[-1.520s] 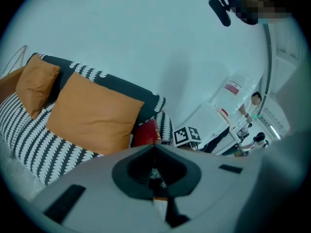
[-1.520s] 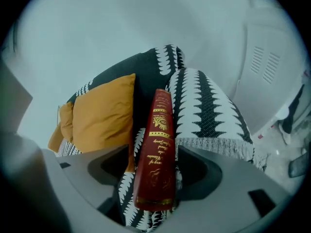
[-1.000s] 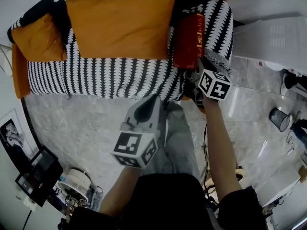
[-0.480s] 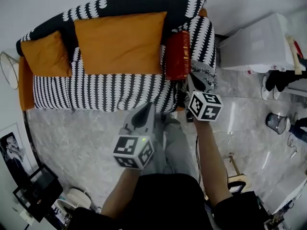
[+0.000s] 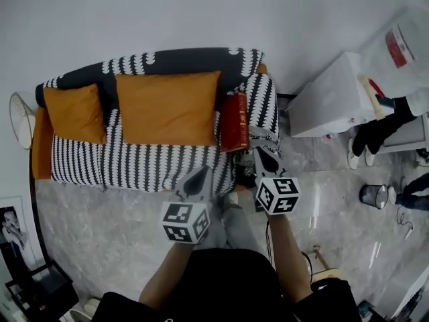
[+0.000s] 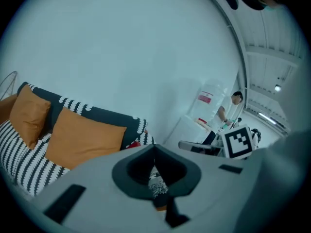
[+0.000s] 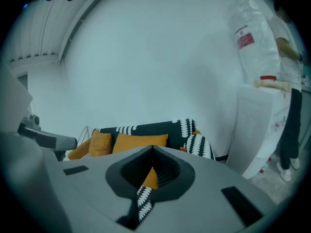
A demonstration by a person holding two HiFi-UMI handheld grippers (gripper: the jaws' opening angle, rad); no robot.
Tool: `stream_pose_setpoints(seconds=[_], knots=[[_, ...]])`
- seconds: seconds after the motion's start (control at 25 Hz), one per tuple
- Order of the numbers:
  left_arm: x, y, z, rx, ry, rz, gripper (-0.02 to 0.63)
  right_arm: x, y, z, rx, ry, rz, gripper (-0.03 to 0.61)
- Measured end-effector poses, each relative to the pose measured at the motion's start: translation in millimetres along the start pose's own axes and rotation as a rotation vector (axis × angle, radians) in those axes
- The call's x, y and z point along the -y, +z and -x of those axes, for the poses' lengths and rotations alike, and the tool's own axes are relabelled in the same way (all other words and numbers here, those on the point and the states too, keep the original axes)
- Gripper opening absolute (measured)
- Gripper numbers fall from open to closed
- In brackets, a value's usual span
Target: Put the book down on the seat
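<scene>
The red book (image 5: 234,121) lies on the sofa seat (image 5: 147,163) at its right end, against the patterned armrest (image 5: 263,106); a red sliver of the book (image 6: 133,143) shows in the left gripper view and the book (image 7: 182,149) peeks out in the right gripper view. My right gripper (image 5: 260,158) hangs in front of the sofa, below the book and clear of it. Its jaws have just been closing with nothing between them and stand shut (image 7: 151,148). My left gripper (image 5: 196,178) is beside it over the seat's front edge, shut and empty (image 6: 154,147).
Two orange cushions (image 5: 167,106) (image 5: 75,111) lean on the sofa back. A white cabinet (image 5: 328,99) stands right of the sofa, with a person (image 5: 385,123) beside it. A small bin (image 5: 372,195) sits on the grey marble floor (image 5: 100,213).
Both grippers have risen and drawn back from the sofa, the right one away from the book. The book stays on the seat. The whole sofa now looks smaller.
</scene>
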State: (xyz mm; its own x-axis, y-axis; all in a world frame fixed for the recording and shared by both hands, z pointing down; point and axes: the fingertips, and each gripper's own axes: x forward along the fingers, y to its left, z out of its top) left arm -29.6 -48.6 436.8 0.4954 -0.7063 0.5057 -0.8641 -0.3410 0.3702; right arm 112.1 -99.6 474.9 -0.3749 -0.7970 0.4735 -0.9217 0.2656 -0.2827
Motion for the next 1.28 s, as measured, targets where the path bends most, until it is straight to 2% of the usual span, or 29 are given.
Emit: stream_pose_setpoints(seconds=[0.28, 0.52, 0.76, 1.0, 1.28], knots=[[22.0, 40.7, 5.8, 0.082, -0.033, -0.020, 0.012, -25.6, 56.5, 50.2, 0.140, 0.033, 0.073, 0.011], [34.8, 67.8, 12.2, 0.144, -0.072, -0.010, 0.012, -41.1, 89.4, 90.0, 0.274, -0.026, 0.166, 0.009], [57.5, 91.3, 6.7, 0.192, -0.100, -0.021, 0.012, -43.0, 104.3, 113.9, 0.310, -0.014, 0.133, 0.009], [87.3, 130.7, 6.6, 0.280, -0.117, -0.108, 0.012, -45.6, 126.6, 114.7, 0.335, 0.034, 0.148, 0.009], [79.0, 129.7, 7.5, 0.292, -0.081, -0.099, 0.012, -44.5, 133.4, 108.7, 0.335, 0.055, 0.154, 0.009]])
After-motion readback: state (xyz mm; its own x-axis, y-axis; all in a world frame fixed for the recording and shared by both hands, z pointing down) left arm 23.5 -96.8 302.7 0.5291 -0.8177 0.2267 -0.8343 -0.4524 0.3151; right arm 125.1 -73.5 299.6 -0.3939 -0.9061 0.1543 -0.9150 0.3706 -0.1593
